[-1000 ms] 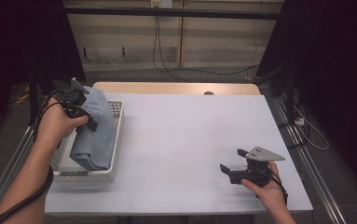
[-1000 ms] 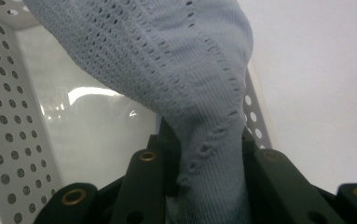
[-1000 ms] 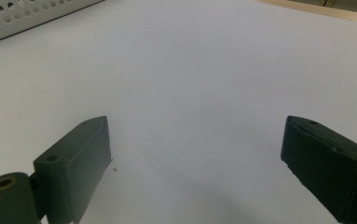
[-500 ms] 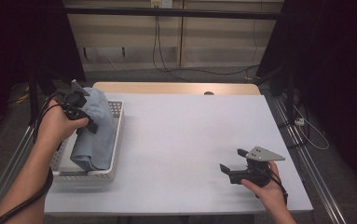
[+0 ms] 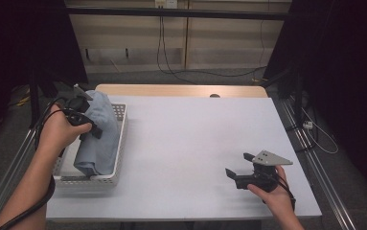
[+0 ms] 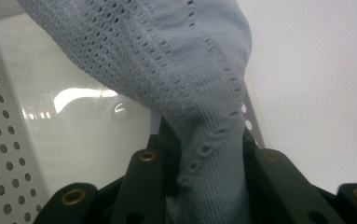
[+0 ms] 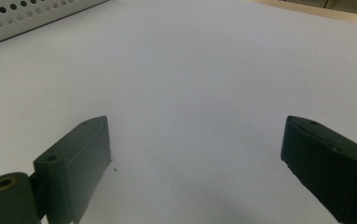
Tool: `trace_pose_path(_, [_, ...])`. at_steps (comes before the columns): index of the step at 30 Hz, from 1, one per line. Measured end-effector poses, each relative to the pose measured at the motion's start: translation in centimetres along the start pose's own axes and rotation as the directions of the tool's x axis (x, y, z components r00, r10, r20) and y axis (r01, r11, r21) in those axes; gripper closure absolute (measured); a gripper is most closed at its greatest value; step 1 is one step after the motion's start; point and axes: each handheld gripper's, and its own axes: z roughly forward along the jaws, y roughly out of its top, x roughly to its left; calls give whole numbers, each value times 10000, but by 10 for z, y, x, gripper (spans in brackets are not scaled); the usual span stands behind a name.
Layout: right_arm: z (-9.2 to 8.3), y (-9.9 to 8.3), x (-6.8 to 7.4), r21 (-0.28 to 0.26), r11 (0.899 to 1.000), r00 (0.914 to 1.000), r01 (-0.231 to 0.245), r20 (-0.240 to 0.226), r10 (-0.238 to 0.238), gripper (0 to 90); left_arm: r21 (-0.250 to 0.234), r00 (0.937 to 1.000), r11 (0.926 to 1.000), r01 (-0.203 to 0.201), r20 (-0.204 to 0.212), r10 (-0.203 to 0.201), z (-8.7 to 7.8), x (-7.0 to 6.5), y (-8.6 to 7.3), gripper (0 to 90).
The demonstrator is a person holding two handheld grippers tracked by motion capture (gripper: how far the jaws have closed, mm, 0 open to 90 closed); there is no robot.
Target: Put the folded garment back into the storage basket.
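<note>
Left gripper (image 5: 86,125): jaws closed on a pinched fold of pale blue-grey knitted cloth (image 5: 98,139), lifted and draping into white perforated plastic basket (image 5: 116,165) at table's left edge. Right gripper (image 5: 241,168): jaws wide apart, empty, low over white tabletop (image 5: 186,143). Cloth probably light, soft, limp; best gripped at a bunched fold. Lower end hidden inside basket.

The counter (image 5: 186,143) is bare and open in the middle; at its left edge the perforated basket (image 5: 120,143) with the blue cloth (image 5: 99,139) blocks passage.
</note>
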Motion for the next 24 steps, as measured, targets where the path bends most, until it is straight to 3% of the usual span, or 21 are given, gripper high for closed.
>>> trace_pose_path(24, [1,0,1,3,10000,10000,25,-17,-25,75,-18,9995,9998,187,252,-186,13,3,-6,732])
